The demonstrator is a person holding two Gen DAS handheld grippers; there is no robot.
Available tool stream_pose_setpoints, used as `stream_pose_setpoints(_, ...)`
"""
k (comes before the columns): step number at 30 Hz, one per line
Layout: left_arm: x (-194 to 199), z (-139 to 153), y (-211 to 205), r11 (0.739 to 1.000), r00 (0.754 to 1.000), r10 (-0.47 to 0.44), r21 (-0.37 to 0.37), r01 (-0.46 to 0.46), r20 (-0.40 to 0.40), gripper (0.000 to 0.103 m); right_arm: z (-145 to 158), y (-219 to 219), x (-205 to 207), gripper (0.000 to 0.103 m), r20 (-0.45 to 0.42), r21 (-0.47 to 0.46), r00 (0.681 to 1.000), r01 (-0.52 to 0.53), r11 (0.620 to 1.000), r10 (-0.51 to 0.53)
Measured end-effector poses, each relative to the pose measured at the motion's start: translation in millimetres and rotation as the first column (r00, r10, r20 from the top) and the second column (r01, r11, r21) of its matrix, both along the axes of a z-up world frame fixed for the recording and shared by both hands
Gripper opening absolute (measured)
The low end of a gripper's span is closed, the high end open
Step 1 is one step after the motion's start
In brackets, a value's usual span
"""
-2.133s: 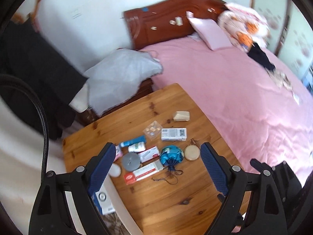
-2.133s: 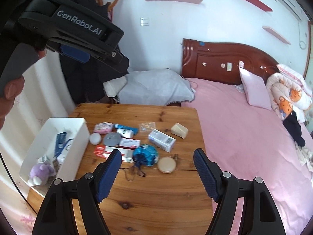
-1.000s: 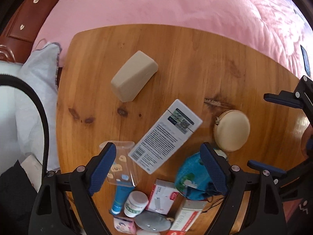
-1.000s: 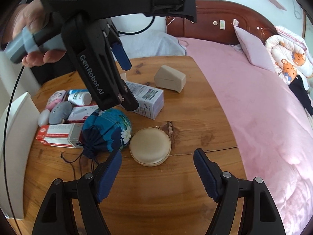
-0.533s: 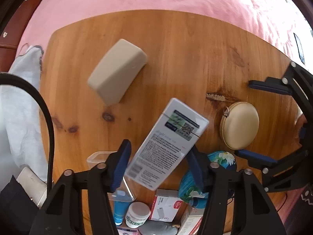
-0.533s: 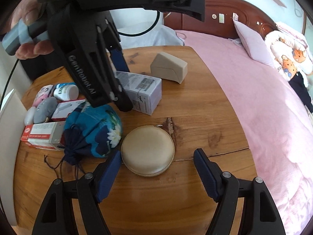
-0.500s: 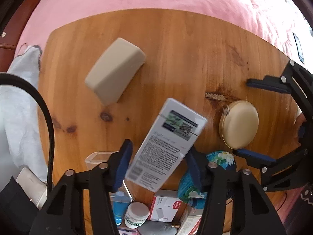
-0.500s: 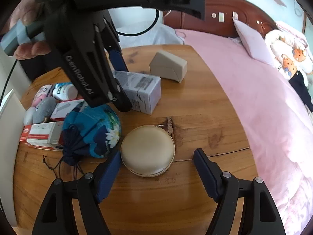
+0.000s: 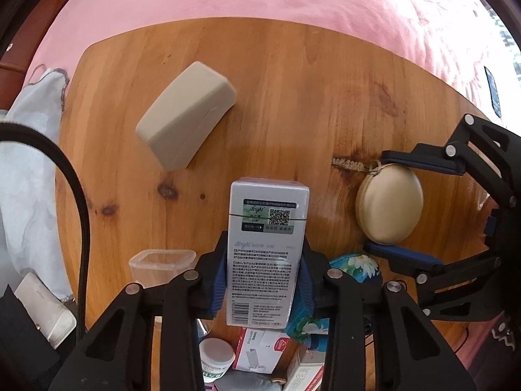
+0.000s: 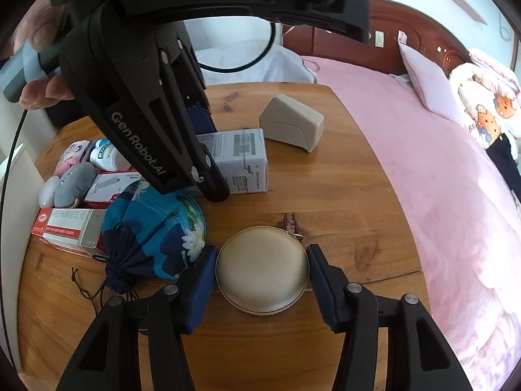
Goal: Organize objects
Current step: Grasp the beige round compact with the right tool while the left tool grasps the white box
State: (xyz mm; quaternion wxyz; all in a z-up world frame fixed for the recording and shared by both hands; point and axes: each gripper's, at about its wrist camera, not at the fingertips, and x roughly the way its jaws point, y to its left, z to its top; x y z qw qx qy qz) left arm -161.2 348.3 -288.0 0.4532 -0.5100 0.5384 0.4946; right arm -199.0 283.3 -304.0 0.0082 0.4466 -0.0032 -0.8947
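Note:
My left gripper (image 9: 263, 280) is shut on a grey-white carton (image 9: 265, 247) with a QR code, its blue pads pressing both long sides; the carton also shows in the right wrist view (image 10: 242, 161) on the wooden table (image 10: 342, 195). My right gripper (image 10: 260, 270) has its blue pads against both sides of a round gold zip case (image 10: 262, 268), which still rests on the table; the case also shows in the left wrist view (image 9: 389, 203). A beige wedge-shaped box (image 9: 185, 128) lies farther back.
A blue floral drawstring pouch (image 10: 153, 224), a red-and-white carton (image 10: 68, 228), a smaller red-white box (image 10: 110, 185), a grey pebble-like item (image 10: 75, 182), a small white bottle (image 10: 105, 158) and a clear plastic tub (image 9: 161, 265) crowd the table's left. A pink bed (image 10: 439, 179) borders the right.
My left gripper has closed on the carton, which now stands straight between the fingers. My right gripper has moved forward and closed around the round gold case.

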Motion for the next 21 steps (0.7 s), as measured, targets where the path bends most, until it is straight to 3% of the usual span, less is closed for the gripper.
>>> stream_pose_setpoints(9,8.4,27.5,-9.9,0.998,0.998,0.05,0.035,-0.049,-0.023,0.04,11.9,-0.6,8.8,0.056,0.018,-0.034,1.0,-0.006,0.999,0.006)
stream_pose_setpoints(14,-1.9,59.8,-26.1,0.99,0.993,0.111,0.086,-0.109,-0.027,0.04,32.9,-5.9,23.9,0.056,-0.001,-0.039,1.0,-0.03,0.999,0.03)
stream_pose_setpoints(21,23.1,116.1,-52.7,0.973,0.983,0.175,0.163,-0.164,-0.056,0.04,74.4,-7.1,52.6,0.056,-0.06,-0.052,0.996,-0.063,0.997,0.06)
